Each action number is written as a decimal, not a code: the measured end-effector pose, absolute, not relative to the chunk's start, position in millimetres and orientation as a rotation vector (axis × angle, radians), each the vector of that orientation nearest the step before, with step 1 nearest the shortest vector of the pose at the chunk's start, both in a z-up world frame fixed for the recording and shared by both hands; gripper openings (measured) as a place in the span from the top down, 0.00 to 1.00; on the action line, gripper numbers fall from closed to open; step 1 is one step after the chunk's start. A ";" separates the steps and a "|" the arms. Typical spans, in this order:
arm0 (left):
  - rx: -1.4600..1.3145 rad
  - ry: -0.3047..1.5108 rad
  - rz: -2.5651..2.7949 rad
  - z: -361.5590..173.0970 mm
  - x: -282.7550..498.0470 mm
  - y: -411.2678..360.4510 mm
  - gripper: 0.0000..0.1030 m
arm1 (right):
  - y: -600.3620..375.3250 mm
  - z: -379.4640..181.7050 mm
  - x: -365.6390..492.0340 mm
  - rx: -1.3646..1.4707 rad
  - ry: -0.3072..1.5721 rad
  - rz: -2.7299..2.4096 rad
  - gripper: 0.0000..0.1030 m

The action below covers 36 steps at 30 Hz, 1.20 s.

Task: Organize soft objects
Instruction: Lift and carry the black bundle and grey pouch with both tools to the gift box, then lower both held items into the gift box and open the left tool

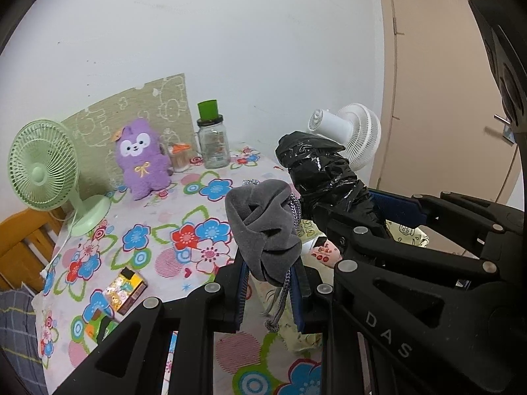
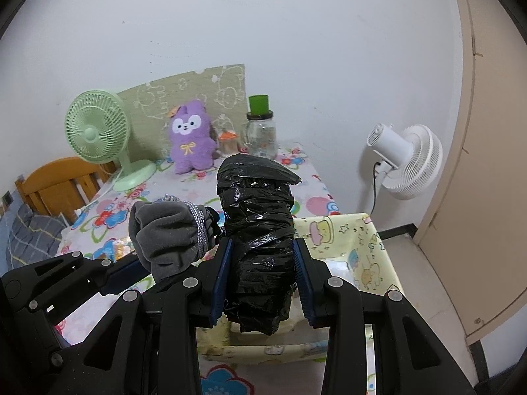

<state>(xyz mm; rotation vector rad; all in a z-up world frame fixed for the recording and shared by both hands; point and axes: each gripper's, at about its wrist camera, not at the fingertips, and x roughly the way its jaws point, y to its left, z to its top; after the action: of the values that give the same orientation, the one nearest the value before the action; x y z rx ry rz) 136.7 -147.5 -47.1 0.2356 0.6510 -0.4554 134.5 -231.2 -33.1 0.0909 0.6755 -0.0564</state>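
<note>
Both hands loaded above the yellow fabric bin [image 2: 378,237].
My left hand-held gripper [image 1: 271,291] pinches the grey fleece pouch [image 1: 263,227]; my right hand-held gripper [image 2: 262,283] clamps the black plastic bundle [image 2: 258,230]. I judge the slick plastic may slip, or the dangling cord [image 1: 278,299] snag.

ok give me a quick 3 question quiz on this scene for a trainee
1. True or false: the left tool is shut on the grey fleece pouch.
2. What does the right tool hold?
3. The purple plush stands beside: A) the green fan B) the white fan C) the yellow fabric bin

Key: 1 true; 2 the black plastic-wrapped bundle; 3 A
</note>
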 end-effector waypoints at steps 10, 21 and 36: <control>0.256 0.693 -0.475 -61.3 153.8 -167.4 0.79 | -255.5 -49.3 146.2 0.113 0.712 -0.085 0.61; 0.273 0.771 -0.479 -85.0 174.2 -186.9 0.58 | -275.1 -70.7 160.4 0.142 0.762 -0.099 0.61; 0.328 0.752 -0.447 -93.0 181.8 -194.6 0.13 | -277.5 -91.7 179.3 0.162 0.832 -0.069 0.54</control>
<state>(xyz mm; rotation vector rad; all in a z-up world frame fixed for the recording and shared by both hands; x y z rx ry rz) 181.8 -194.6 -93.0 0.3282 0.7519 -0.4472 179.3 -277.5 -91.7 0.1616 0.8316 -0.0689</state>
